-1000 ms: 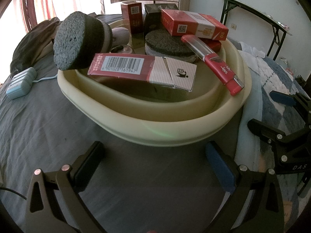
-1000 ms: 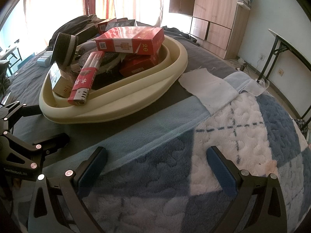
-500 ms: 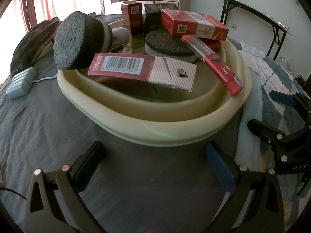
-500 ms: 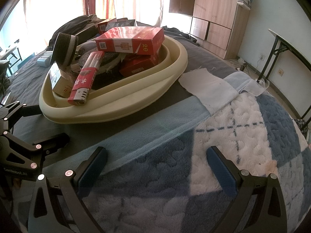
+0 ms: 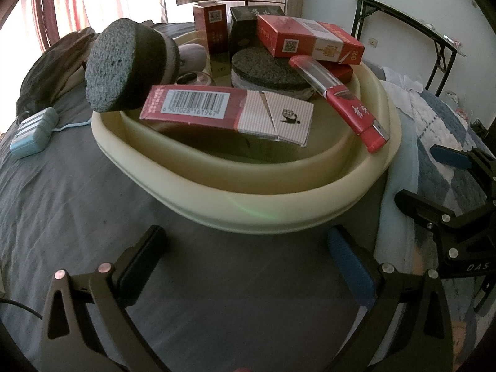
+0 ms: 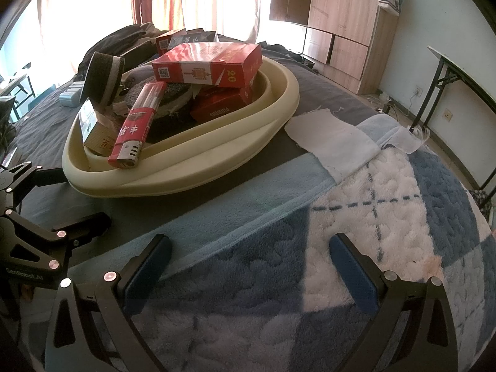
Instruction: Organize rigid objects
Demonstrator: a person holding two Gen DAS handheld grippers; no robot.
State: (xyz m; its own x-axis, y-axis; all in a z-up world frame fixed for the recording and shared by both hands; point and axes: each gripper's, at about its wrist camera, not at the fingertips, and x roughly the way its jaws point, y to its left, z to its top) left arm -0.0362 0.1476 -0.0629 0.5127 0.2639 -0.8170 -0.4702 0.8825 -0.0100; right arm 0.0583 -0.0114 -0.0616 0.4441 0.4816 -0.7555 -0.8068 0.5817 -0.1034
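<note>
A cream plastic basin [image 5: 254,204] sits on the bed [image 5: 62,192], heaped with rigid objects. A long red-and-striped carton [image 5: 226,113] lies propped across its near rim, and a dark round sponge block [image 5: 124,65] tips against the left rim. Further back a flat grey disc [image 5: 269,69] carries a red cigarette box [image 5: 310,42], with upright red and black boxes behind it. A long red lighter-shaped case [image 5: 350,105] slants over the right rim, overhanging it; it looks the easiest piece to lift first and the likeliest to slide off.

The left tool [image 5: 248,254] rests low over the grey sheet just short of the basin, spread wide and empty, apparently lined up to reach in. The right tool [image 6: 248,260] hovers over the blue-and-white fleece blanket [image 6: 387,217] beside the basin, likewise released and holding nothing; that bare patch may serve as the sorting spot. A pale blue power strip [image 5: 32,136] lies apart to the left.
</note>
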